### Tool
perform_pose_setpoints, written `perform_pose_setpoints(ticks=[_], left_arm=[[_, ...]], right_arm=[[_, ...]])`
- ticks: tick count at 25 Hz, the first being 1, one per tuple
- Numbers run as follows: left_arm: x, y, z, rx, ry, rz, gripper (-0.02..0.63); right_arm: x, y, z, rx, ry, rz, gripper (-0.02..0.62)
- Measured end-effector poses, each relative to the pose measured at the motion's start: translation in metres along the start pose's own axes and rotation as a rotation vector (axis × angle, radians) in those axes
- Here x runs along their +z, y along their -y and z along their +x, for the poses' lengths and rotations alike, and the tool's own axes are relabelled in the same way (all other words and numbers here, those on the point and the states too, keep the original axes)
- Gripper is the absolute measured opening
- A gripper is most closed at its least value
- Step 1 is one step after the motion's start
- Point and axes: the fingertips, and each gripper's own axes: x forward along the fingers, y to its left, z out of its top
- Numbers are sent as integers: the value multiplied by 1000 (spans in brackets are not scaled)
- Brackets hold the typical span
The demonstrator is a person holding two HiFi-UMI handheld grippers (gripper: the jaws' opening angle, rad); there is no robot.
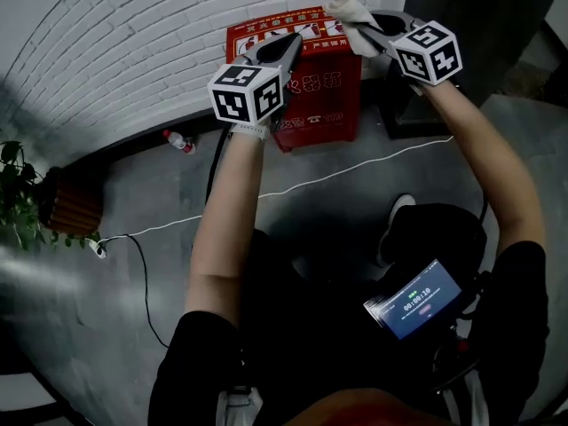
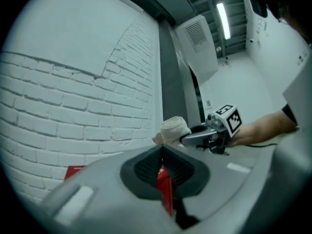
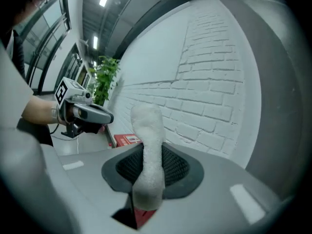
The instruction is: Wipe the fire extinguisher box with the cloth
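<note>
The red fire extinguisher box [image 1: 311, 82] stands on the floor against the white brick wall. My right gripper [image 1: 362, 30] hovers over the box's top right corner, shut on a rolled white cloth [image 1: 347, 9]. In the right gripper view the cloth [image 3: 148, 150] stands up between the jaws, and the box lid [image 3: 127, 140] shows beyond. My left gripper [image 1: 295, 41] is above the box's top, jaws shut with nothing in them. In the left gripper view a strip of the red box [image 2: 165, 184] shows through the jaw slit, with the cloth [image 2: 173, 129] to the right.
A potted plant [image 1: 19, 193] stands at far left by a power strip [image 1: 96, 248]. A white cable [image 1: 346, 169] crosses the floor in front of the box. A plastic bottle [image 1: 179, 140] lies by the wall. A dark stand [image 1: 404, 109] sits right of the box.
</note>
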Motion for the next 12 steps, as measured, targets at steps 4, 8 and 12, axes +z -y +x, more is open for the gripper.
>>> perform_pose_setpoints(ticks=[4, 8, 12], left_arm=[[26, -1, -36, 15, 59, -3, 3], [29, 3, -70, 19, 81, -15, 3], [10, -6, -92, 62, 69, -23, 3]], right_arm=[[25, -35, -4, 63, 105, 62, 92], [39, -76, -13, 108, 172, 98, 92], [44, -108, -12, 126, 211, 119, 92]])
